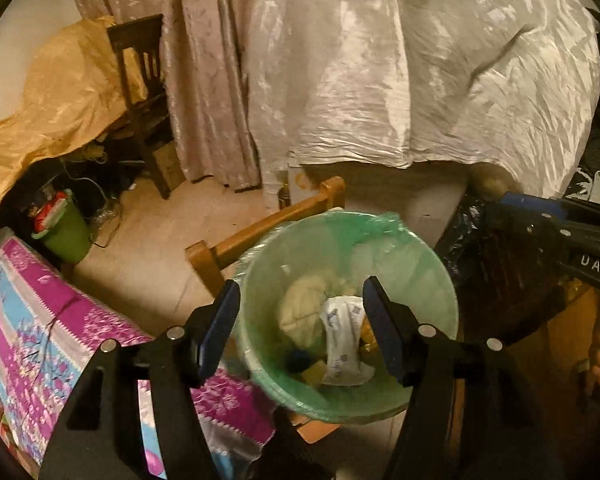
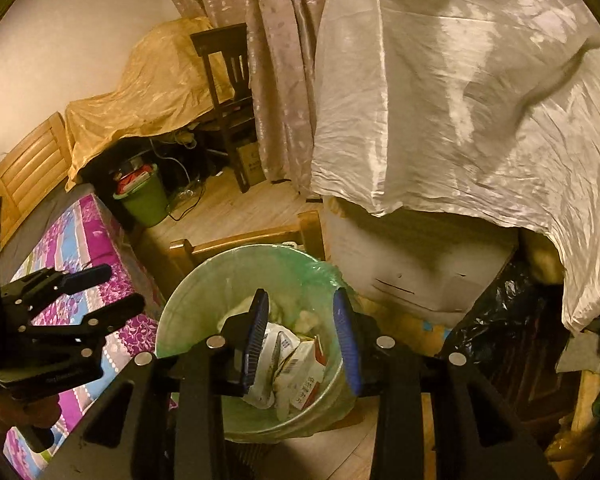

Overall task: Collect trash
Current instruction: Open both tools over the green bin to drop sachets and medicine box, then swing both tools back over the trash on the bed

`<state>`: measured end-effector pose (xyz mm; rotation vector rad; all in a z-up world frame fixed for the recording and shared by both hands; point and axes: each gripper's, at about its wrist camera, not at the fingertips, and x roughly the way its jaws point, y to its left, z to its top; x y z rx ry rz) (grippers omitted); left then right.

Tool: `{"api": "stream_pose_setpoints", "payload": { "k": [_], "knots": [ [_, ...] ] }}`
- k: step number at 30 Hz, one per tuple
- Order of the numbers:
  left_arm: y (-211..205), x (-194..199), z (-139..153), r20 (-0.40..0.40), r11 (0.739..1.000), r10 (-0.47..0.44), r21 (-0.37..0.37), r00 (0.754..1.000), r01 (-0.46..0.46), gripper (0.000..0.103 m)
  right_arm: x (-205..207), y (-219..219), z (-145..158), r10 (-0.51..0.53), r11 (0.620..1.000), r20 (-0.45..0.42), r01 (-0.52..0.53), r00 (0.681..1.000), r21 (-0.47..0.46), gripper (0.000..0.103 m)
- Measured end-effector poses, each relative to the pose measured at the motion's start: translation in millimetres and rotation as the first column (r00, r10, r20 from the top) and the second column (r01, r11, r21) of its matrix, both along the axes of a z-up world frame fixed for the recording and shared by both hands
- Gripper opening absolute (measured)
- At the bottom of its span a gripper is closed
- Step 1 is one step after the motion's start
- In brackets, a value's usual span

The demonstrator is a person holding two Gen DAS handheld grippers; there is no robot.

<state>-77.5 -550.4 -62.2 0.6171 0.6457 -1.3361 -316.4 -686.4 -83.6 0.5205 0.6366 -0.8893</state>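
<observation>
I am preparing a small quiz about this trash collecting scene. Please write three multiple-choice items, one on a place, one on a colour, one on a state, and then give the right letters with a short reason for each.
1. Where does the small green bin stuffed with red packaging stand?
A. on the floor beside the cloth-draped furniture
B. on the patterned bed cover
C. on the dark wooden chair

2. What colour is the liner of the bin under the grippers?
A. black
B. pale green
C. red

3. In what state is the left gripper?
A. shut on a carton
B. shut on nothing
C. open and empty

Answers:
1 A: the small green bin stands on the floor by the golden cloth.
2 B: the liner over the trash bin is pale green.
3 C: the left gripper has its fingers apart with nothing between them; the right gripper is open too.
</observation>
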Motion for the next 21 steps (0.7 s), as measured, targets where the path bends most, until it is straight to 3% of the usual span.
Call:
{"api": "stream_pose_setpoints", "payload": {
  "k": [4,7,10,12,16,21],
  "knots": [
    [27,16,2,0.032,0.996,0.085,-0.028,0.996,-0.084,0.065,12,18,9,0.046,0.998,0.043,-0.044,0.998,-0.050,0.036],
    [65,34,0,0.104,0.983,0.175,-0.069,0.979,-0.168,0.069,24,40,23,0.095,0.988,0.083,-0.084,0.992,-0.130,0.042],
    [114,65,-8,0.161,0.953,0.300,-0.090,0.940,-0.289,0.071,41,70,39,0.142,0.970,0.116,-0.116,0.983,-0.212,0.057],
    [140,85,-15,0.177,0.929,0.370,-0.092,0.912,-0.358,0.071,55,94,52,0.197,0.952,0.138,-0.156,0.971,-0.264,0.060],
    [206,133,-29,0.178,0.845,0.535,-0.092,0.826,-0.527,0.071,89,147,64,0.314,0.898,0.103,-0.260,0.944,-0.354,0.071],
    [299,182,-41,0.109,0.688,0.725,-0.086,0.680,-0.721,0.071,146,210,47,0.462,0.828,-0.017,-0.438,0.887,-0.349,0.072]
  ]
}}
